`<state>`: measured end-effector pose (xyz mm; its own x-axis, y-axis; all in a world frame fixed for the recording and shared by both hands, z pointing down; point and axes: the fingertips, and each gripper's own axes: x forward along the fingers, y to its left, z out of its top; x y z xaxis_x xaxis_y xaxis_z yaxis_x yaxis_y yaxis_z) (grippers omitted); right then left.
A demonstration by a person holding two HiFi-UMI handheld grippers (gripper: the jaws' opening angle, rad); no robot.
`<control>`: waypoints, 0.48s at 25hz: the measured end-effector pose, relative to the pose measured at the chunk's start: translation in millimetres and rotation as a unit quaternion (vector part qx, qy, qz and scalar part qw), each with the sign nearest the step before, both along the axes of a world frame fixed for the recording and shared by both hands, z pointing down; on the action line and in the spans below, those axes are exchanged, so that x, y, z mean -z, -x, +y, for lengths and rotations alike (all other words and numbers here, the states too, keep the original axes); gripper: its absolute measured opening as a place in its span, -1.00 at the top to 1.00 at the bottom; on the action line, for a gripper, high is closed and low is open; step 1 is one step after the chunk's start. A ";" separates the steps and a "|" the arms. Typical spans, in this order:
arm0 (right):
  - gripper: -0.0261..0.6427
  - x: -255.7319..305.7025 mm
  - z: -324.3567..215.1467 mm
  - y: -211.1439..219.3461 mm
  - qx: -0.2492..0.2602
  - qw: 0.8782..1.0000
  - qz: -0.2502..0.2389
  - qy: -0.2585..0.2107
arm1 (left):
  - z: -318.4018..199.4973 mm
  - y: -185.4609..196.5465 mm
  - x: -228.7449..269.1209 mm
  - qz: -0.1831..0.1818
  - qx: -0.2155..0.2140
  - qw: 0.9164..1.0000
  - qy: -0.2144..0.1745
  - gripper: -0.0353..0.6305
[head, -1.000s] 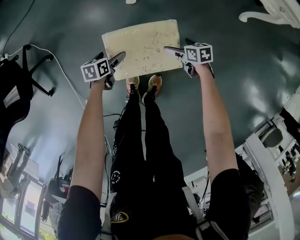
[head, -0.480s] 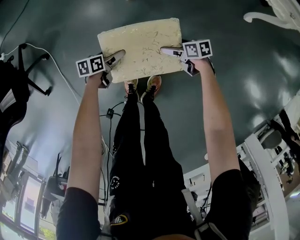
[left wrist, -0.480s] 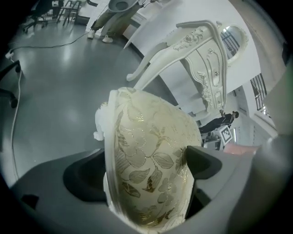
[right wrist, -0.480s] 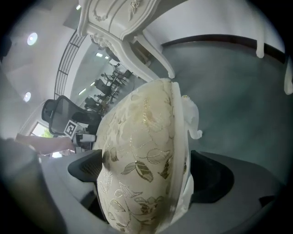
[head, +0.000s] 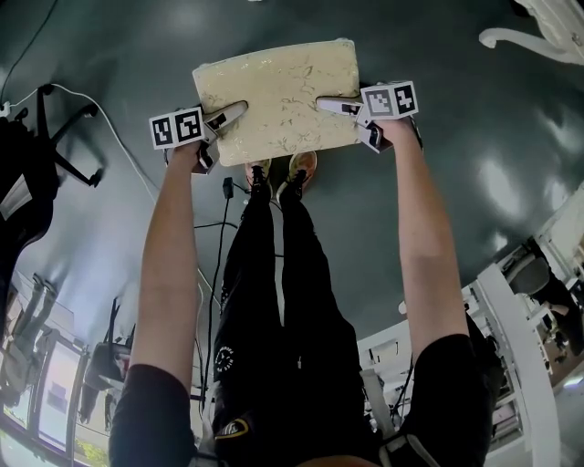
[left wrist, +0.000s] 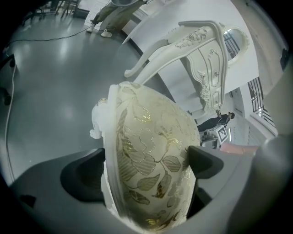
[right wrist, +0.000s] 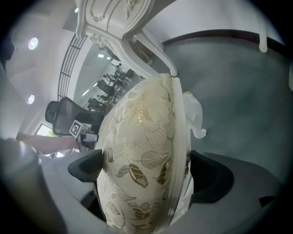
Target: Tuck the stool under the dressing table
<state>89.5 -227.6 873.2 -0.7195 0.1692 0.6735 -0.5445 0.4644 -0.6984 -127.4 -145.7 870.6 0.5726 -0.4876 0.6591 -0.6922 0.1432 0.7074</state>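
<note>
While the left hand-held gripper (head: 228, 115) and right hand-held gripper (head: 330, 104) each clamp a side of its cushion, the stool (head: 278, 96) sits upper centre of the frame, dressing table (head: 557, 14) at upper right, well apart.

Even indoor light, strong fisheye bend
Pale glare patches lie on the dark floor (head: 497, 178); gripper views blacken at corners, stool (left wrist: 151, 164) soft up close.

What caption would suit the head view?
The left tool and right tool clamp opposite edges of the cushioned stool.
</note>
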 end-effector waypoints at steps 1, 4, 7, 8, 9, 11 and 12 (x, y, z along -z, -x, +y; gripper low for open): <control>-0.87 -0.2 0.0 0.2 -0.001 1.000 0.001 -0.001 | 0.2 -0.3 0.5 0.001 0.000 1.000 -0.001 -0.78; -0.87 2.0 -1.0 2.1 -0.007 1.000 0.002 -0.008 | -2.9 -2.2 5.8 0.004 0.003 1.000 -0.005 -0.77; -0.87 5.8 1.1 3.3 -0.014 1.000 0.007 -0.017 | -3.7 -3.5 9.7 -0.003 0.014 1.000 -0.010 -0.77; -0.87 6.2 2.4 2.9 -0.015 1.000 0.009 -0.018 | -3.5 -3.8 9.8 -0.005 0.013 1.000 -0.011 -0.77; -0.87 5.9 3.5 2.2 -0.018 1.000 0.010 -0.018 | -4.2 -4.1 9.5 -0.007 0.009 1.000 -0.012 -0.78; -0.87 3.2 5.6 -0.1 -0.028 0.999 0.013 -0.014 | -8.4 -5.0 7.1 -0.009 -0.006 1.000 -0.015 -0.78; -0.87 0.9 6.7 -1.5 -0.036 0.999 0.014 -0.012 | -11.5 -5.3 5.2 -0.009 -0.014 1.000 -0.017 -0.78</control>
<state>91.1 -220.9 872.3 -0.7102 0.1010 0.6967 -0.5961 0.4403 -0.6715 -122.1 -157.2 865.5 0.5737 -0.4943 0.6531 -0.7087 0.1003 0.6984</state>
